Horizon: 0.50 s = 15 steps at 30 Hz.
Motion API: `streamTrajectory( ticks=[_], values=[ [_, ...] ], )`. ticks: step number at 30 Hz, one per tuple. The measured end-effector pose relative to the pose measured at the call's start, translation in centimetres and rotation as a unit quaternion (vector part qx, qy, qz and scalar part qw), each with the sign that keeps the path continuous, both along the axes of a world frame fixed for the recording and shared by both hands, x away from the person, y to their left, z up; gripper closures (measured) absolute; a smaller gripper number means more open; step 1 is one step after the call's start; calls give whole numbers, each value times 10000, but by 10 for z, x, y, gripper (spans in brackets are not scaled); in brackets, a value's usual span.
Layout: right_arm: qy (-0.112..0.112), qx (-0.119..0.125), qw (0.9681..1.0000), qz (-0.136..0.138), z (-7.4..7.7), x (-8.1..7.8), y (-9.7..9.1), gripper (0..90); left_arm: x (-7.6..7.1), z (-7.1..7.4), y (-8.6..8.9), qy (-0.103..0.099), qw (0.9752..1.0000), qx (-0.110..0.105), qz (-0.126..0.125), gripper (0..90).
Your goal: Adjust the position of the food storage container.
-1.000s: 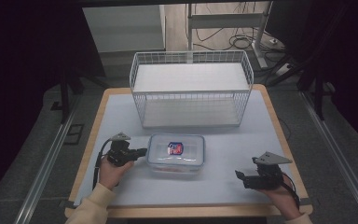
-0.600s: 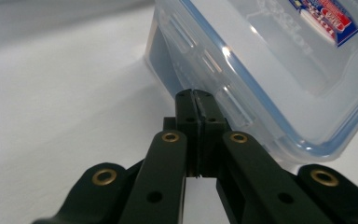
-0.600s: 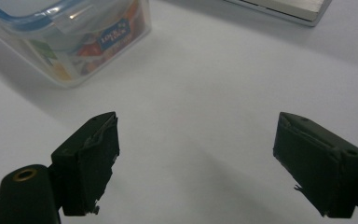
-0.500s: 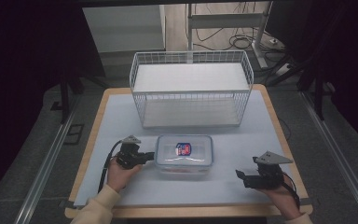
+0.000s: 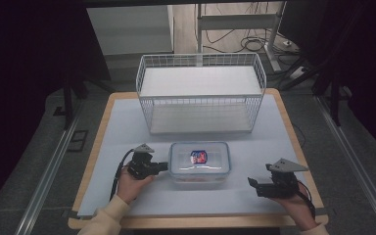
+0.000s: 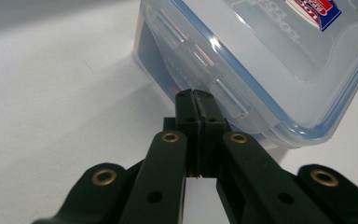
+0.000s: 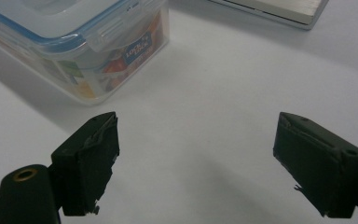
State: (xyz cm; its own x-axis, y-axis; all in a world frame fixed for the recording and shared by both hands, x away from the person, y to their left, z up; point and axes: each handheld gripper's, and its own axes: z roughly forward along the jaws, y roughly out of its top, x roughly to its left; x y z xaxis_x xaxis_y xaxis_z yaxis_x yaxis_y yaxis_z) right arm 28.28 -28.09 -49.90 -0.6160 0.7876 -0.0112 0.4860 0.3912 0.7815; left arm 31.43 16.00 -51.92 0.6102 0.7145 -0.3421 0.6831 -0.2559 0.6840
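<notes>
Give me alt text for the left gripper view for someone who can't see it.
The left gripper, its two black fingers pressed shut, points its tips at the side latch of a clear plastic container with a blue-rimmed lid. The container sits on a white table surface, with a red and blue label on its lid.

container (image 5: 199,162) mid-table, basket (image 5: 200,100) behind

So there's a clear lidded container (image 5: 199,162) mid-desk (image 5: 127,127), left hand-held gripper (image 5: 162,167) right at its side, right hand-held gripper (image 5: 251,183) apart, wire basket (image 5: 200,93) behind.
</notes>
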Motion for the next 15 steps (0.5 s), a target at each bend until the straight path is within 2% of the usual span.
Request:
streamTrajectory(
  ticks=[4,7,10,13,15],
  values=[
    [-7,23,10000,-15,1,0,0,144,0,2,2,-34,10000,2,32,897],
    [-7,169,9999,-10,4,0,-1,142,-1,7,9,-124,9998,-78,145,894],
    [-109,369,9993,25,12,0,1,139,-6,13,18,-223,9992,-170,298,878],
    [-124,513,9986,99,18,0,4,139,-9,19,24,-255,9981,-255,490,747],
    [-74,556,9983,178,19,2,6,139,-12,22,26,-254,9973,-276,629,572]
  ],
)
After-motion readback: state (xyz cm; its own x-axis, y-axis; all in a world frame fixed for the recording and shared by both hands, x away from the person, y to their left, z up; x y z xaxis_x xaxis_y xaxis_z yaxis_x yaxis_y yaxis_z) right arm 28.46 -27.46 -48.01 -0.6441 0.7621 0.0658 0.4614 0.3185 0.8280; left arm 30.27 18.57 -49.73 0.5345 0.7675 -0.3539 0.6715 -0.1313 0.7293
